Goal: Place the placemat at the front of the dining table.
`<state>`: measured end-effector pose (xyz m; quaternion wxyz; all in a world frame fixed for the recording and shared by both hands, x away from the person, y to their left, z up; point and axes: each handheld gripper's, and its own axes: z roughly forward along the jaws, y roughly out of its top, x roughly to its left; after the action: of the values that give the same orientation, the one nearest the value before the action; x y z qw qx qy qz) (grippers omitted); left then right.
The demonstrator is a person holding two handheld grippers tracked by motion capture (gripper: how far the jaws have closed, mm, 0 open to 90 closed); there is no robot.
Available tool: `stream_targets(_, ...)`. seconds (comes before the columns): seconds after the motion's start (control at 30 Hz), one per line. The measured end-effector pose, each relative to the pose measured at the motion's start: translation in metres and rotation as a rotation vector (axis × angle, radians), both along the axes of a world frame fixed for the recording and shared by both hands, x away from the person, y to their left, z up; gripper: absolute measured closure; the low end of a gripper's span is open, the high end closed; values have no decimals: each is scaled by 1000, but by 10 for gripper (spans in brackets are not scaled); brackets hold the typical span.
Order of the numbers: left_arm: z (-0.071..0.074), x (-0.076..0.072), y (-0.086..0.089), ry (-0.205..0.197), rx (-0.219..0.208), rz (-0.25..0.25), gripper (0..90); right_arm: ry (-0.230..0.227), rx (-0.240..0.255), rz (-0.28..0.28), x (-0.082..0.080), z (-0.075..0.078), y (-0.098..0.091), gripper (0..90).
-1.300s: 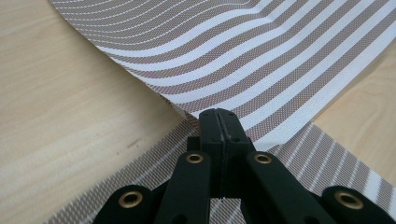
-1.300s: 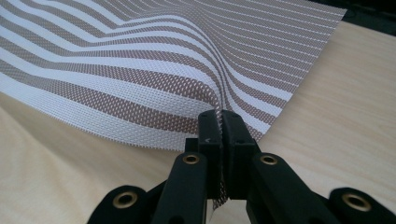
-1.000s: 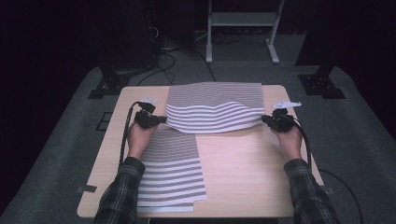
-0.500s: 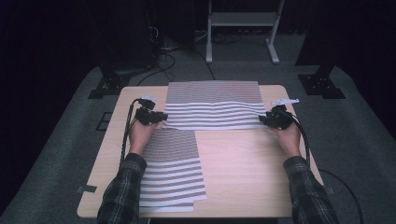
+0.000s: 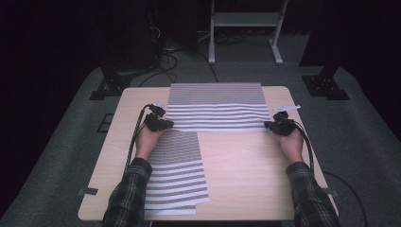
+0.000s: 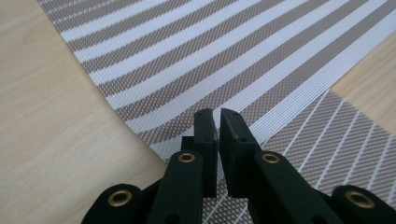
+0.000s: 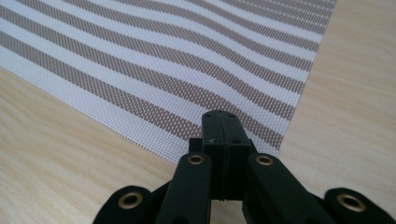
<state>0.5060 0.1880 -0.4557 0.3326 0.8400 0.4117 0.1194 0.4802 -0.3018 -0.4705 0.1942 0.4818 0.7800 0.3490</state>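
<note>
Dark room, grey carpet [image 5: 56, 156] (cables [image 5: 165, 52]), metal stand [image 5: 243, 21]

Far mat [image 5: 215, 109] overlaps near-left mat [image 5: 177, 165] on table [image 5: 255, 175].

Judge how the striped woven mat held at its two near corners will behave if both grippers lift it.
The striped mat would probably sag between the grips: it is thin and ripples in the right gripper view. Its open mesh weave suggests it is light. Pinched by the left gripper and right gripper, it could slip.
</note>
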Motion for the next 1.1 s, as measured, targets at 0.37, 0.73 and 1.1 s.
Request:
stream_targets(0.37, -6, 7, -1, -13, 35, 22, 855, -9, -56, -24, 9, -5, 9, 900)
stream_targets(0.73, -3, 7, -4, -37, 41, 32, 755, -24, -49, -56, 14, -5, 11, 828)
stream_targets(1.1, 3, -44, -3, -63, -72, -61, 668, -110, 28, 6, -21, 20, 6, 613)
